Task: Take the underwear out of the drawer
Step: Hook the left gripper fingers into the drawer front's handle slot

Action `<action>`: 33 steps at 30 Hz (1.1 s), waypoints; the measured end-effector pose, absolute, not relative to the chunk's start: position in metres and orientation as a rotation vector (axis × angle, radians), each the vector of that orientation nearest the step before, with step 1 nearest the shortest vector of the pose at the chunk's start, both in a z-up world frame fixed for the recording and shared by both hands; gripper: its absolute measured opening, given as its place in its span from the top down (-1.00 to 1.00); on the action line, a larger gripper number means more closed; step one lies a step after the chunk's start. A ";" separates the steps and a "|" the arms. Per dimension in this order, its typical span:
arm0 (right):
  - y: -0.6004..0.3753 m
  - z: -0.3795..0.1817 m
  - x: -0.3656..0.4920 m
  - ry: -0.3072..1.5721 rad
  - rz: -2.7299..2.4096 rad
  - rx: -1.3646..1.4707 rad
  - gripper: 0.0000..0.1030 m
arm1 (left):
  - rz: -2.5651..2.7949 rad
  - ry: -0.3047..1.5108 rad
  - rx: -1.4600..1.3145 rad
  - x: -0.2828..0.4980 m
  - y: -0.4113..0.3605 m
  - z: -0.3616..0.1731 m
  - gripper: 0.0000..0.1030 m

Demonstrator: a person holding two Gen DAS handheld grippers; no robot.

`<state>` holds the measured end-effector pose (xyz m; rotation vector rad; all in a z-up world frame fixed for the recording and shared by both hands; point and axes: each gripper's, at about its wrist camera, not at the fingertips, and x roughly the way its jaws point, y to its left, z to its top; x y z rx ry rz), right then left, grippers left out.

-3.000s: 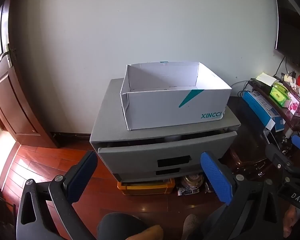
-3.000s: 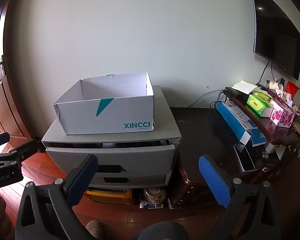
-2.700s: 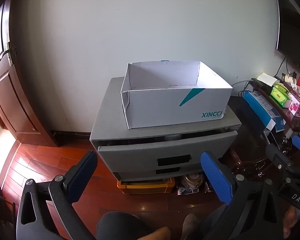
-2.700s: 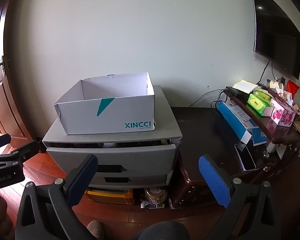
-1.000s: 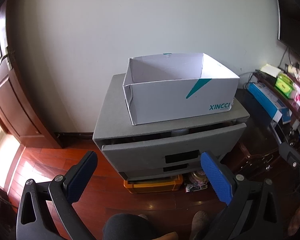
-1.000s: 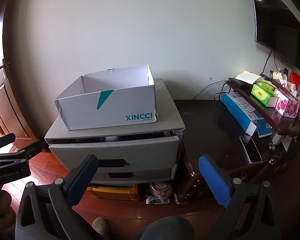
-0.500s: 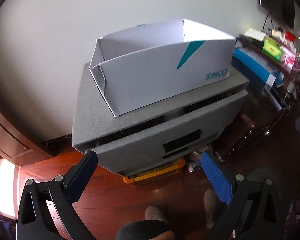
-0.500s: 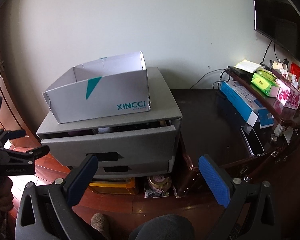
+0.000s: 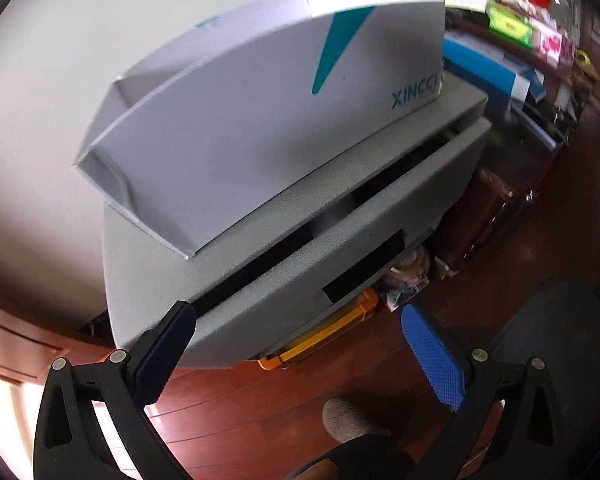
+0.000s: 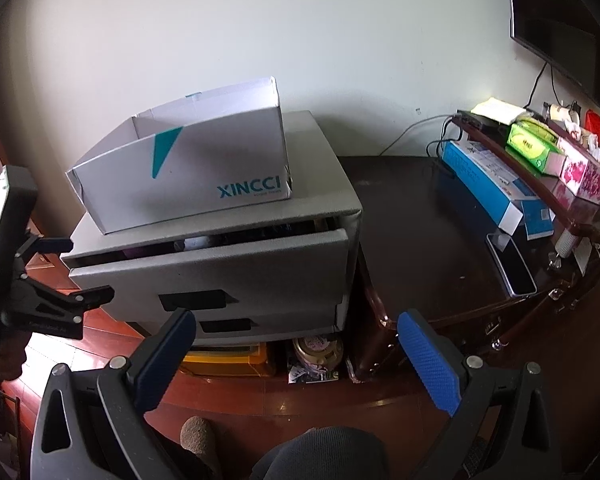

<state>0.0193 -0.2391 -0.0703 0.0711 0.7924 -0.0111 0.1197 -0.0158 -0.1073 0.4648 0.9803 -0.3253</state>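
A grey drawer unit (image 10: 324,168) stands on the wooden floor with a white XINCCI box (image 10: 188,176) on top. Its top drawer (image 10: 220,268) is pulled out a little, and dark and pale folded cloth (image 10: 196,243) shows in the gap. In the left wrist view the same drawer (image 9: 340,236) fills the frame, close and tilted. My left gripper (image 9: 298,344) is open, just in front of the drawer's lower left corner, and it also shows at the left edge as the left gripper (image 10: 56,292). My right gripper (image 10: 296,340) is open, farther back, holding nothing.
A dark low table (image 10: 428,220) stands right of the unit, with a phone (image 10: 510,264), a blue box (image 10: 488,184) and tissue packs (image 10: 532,148). A yellow bin (image 10: 228,358) sits under the unit. A knee (image 10: 324,452) and a slippered foot (image 9: 348,420) are below.
My left gripper has moved in close to the drawer front and tilted, so the unit looms large. The right gripper has drifted slightly nearer. Both stay open.
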 end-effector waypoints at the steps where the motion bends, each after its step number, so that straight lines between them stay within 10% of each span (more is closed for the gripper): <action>1: -0.240 -0.072 0.021 0.797 -0.012 0.074 -1.00 | -0.333 0.994 0.487 0.125 -0.018 -0.111 -0.99; 33: -0.251 -0.097 0.041 0.873 -0.005 0.106 -1.00 | -0.328 0.973 0.717 0.130 -0.070 -0.174 -0.75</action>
